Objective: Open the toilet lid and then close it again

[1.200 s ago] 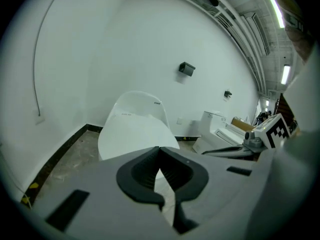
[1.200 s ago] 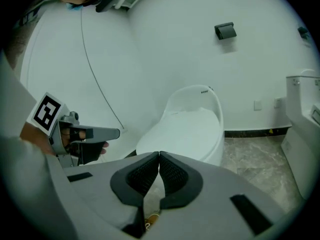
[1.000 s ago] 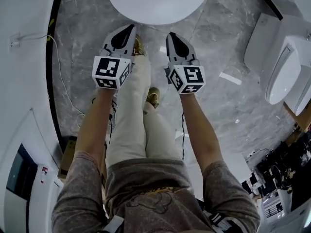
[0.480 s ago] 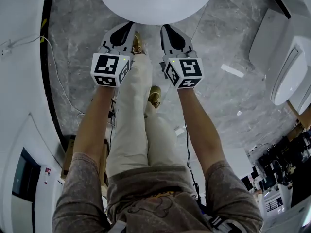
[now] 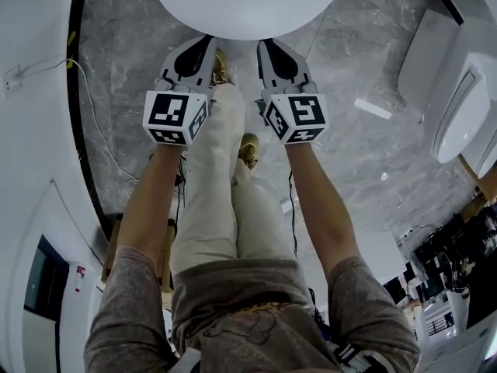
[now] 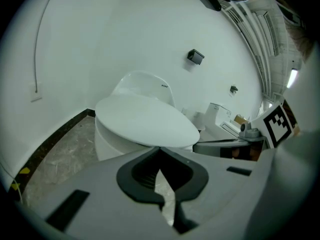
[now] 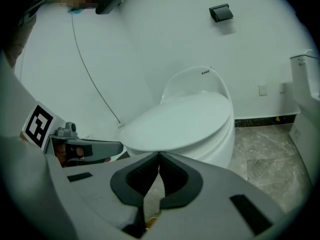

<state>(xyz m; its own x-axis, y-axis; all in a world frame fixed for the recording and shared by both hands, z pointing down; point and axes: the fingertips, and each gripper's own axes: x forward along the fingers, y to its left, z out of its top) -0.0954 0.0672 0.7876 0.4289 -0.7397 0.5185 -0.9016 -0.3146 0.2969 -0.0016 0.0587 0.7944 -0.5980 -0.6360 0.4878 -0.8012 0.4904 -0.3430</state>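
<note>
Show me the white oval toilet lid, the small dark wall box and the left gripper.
White oval toilet lid [image 6: 145, 119]: left gripper view, middle of its closed top.
Small dark wall box [image 7: 221, 13]: right gripper view, its front face.
Left gripper [image 5: 208, 45]: head view, its shut jaw tips.

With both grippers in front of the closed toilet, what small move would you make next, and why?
I would probably ease the right gripper forward so its shut tip slides under the front rim of the toilet lid. The lid lies closed, the tip sits just short of that rim, and the left gripper, also shut and empty, is alongside.
</note>
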